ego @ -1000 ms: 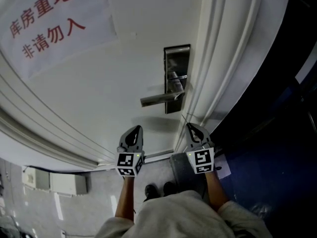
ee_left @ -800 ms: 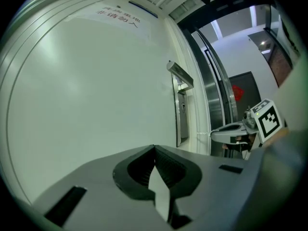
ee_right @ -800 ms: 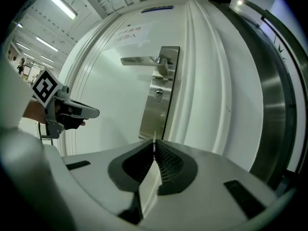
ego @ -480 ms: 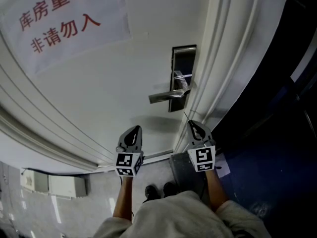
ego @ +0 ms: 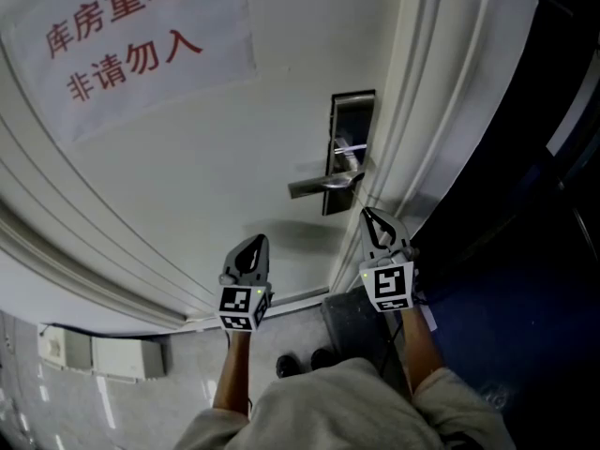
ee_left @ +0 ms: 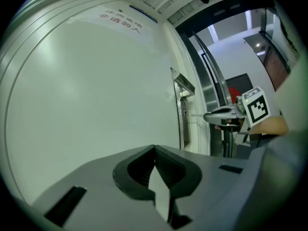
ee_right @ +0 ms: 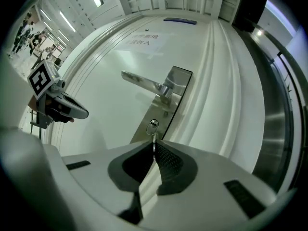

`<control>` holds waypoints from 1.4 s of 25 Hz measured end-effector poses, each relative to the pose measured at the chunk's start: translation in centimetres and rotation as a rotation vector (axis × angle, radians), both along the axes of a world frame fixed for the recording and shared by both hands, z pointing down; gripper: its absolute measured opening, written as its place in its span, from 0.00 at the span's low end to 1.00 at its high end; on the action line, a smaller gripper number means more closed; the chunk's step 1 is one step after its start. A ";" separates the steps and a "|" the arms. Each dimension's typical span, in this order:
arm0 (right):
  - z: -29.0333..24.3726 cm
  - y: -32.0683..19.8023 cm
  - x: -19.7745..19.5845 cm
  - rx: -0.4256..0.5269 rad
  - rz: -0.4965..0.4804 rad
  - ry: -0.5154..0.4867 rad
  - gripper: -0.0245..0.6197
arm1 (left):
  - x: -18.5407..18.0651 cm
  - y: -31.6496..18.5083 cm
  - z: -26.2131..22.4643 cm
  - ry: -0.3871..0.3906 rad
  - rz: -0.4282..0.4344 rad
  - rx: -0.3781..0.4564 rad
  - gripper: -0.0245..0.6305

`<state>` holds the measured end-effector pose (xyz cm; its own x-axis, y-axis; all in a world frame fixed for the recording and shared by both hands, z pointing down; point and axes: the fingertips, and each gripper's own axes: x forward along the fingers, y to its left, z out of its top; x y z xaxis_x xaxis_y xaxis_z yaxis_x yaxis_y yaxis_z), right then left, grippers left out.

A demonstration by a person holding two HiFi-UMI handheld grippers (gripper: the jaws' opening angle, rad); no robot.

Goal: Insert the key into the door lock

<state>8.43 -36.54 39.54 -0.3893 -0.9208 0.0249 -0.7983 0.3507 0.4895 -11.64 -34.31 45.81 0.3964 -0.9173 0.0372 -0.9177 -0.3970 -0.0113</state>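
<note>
A steel lock plate with a lever handle is fixed near the white door's right edge. In the right gripper view the plate shows a round keyhole below the handle. My right gripper is shut on a thin metal key, whose tip points at the keyhole from just short of it. In the head view this gripper sits just under the plate. My left gripper is shut and empty, lower left of the handle and apart from the door.
A paper notice with red characters is taped to the door. Moulded white door frame runs right of the lock, with a dark opening beyond. The person's feet stand below on a grey floor.
My right gripper has risen with the key, from below the handle to just under the lock plate. The left gripper has kept its place.
</note>
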 end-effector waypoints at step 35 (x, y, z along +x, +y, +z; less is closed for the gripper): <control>-0.5 -1.1 -1.8 0.324 0.137 0.863 0.08 | -0.1 -0.4 -0.9 0.011 0.039 0.031 0.07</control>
<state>6.64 -37.61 39.02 -0.2431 -0.9699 -0.0110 -0.1365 0.0230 0.9904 -11.70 -34.66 44.91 0.4319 -0.9019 0.0044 -0.9018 -0.4319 -0.0140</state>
